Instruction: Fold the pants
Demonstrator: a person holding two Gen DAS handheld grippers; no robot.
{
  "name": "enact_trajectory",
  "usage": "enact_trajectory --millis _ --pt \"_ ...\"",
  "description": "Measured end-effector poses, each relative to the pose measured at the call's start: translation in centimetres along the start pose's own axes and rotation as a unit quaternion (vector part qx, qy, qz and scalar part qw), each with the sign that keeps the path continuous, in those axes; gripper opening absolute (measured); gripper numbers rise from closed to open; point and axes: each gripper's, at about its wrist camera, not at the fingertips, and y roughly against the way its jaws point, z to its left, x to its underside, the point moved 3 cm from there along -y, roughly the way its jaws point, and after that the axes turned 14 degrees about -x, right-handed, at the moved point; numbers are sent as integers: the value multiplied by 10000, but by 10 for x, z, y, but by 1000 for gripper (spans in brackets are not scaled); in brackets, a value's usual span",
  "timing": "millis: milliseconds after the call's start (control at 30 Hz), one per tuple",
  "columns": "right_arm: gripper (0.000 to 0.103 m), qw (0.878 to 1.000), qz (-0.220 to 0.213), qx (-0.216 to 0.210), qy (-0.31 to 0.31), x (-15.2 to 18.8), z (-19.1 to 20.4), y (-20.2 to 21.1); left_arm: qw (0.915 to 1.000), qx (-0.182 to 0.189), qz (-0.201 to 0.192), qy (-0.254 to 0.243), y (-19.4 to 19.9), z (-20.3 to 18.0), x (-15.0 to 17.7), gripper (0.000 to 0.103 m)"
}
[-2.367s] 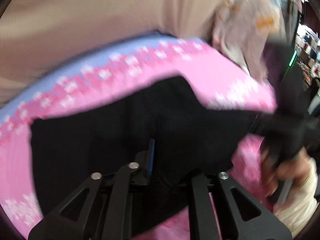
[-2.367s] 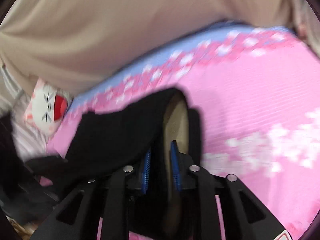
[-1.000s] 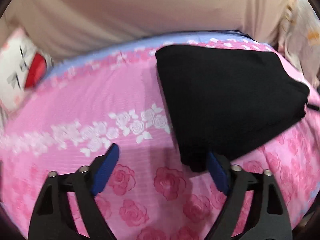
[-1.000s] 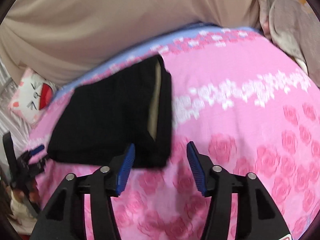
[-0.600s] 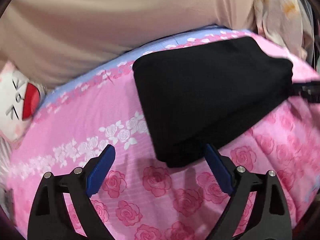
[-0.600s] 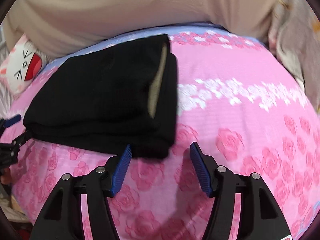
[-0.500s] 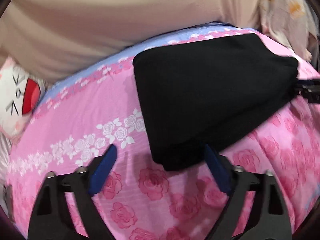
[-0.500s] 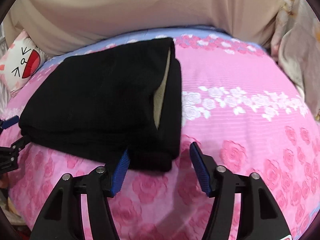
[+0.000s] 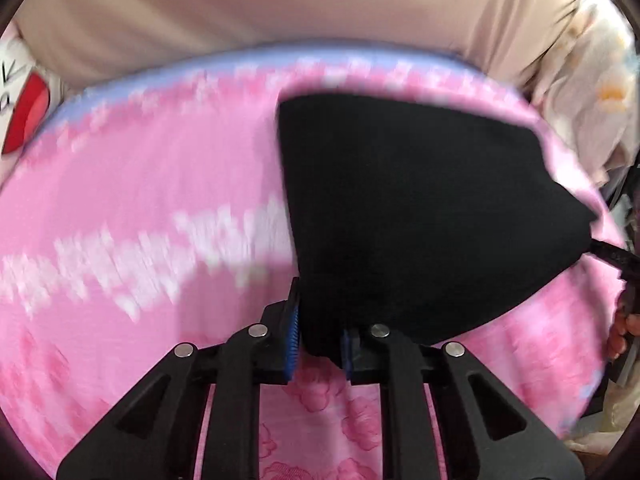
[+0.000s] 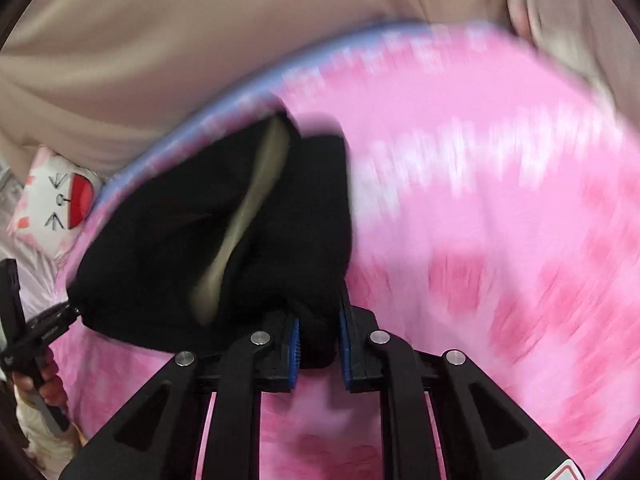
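Observation:
The black pants (image 9: 420,216), folded into a thick bundle, hang between both grippers over the pink rose bedsheet (image 9: 120,240). My left gripper (image 9: 318,338) is shut on the bundle's near left corner. My right gripper (image 10: 318,340) is shut on the near right corner of the pants (image 10: 224,240), where a tan lining strip shows in the fold. Each view shows the other gripper at the bundle's far corner. Both views are motion-blurred.
A white cat-face pillow (image 10: 56,200) lies at the left of the bed. A beige curtain (image 9: 280,0) hangs behind the bed. Light floral fabric (image 9: 592,92) is piled at the bed's right side.
Both grippers were open in front of the folded pants lying on the sheet. Now both have closed on its near corners, and the views blur with fast motion.

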Motion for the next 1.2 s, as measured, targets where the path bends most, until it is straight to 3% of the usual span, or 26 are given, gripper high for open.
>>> enact_trajectory --millis 133,267,367,400,467,500,533,567,600,700,833,867,900,933,967,1067,1100,1167,1200 --pt "13 9999 -77 72 23 -4 13 7 9998 -104 -164 30 15 0 -5 16" --pt "13 9993 -293 -227 82 -11 29 30 9995 -166 -262 -65 29 4 -11 17" --pt "21 9996 260 -67 -24 2 2 5 9994 -252 -29 -253 14 -5 1 19" --pt "29 9997 150 -170 -53 -1 0 10 9991 -326 -88 -269 15 -6 4 20" --pt "33 9997 110 -142 -134 -2 6 27 9987 -302 -257 -305 30 -6 6 27" --pt "33 9998 -56 -170 15 -6 15 42 9988 -232 -335 -284 39 -5 5 37" --pt "44 9995 -177 -218 115 -9 22 51 9984 -183 -471 -257 52 -4 4 48" --pt "63 9987 -304 -368 163 -15 30 60 9979 -172 -573 -245 61 -3 2 54" --pt "68 9970 -423 -633 136 -21 38 65 9973 -167 -669 -245 69 -3 -1 62" --pt "71 9914 -386 -1243 114 -39 50 49 9945 -52 -1030 -173 88 -9 -17 70" --pt "72 9956 211 -908 -35 -42 37 -13 9932 -357 -1100 -149 83 -20 -33 76" --pt "69 9959 249 -871 -52 -43 33 -26 9926 -495 -1101 -151 81 -22 -34 79" --pt "58 9964 202 -819 32 -44 34 -32 9917 -613 -1117 -160 79 -24 -36 80" --pt "23 9975 153 -649 250 -48 39 -38 9911 -676 -1130 -196 77 -26 -38 80" --pt "13 9970 206 -652 373 -53 44 -41 9910 -709 -1120 -207 75 -28 -39 80" --pt "7 9931 -93 -988 619 -78 66 -14 9905 -809 -1098 -145 71 -30 -47 81" --pt "7 9918 -237 -1011 744 -85 72 -3 9907 -801 -1092 -112 70 -30 -49 85" --pt "7 9893 -572 -879 1011 -96 81 18 9913 -825 -1027 -17 63 -29 -52 90" --pt "8 9915 -531 -631 1002 -97 71 14 9916 -865 -964 -23 56 -31 -51 90"
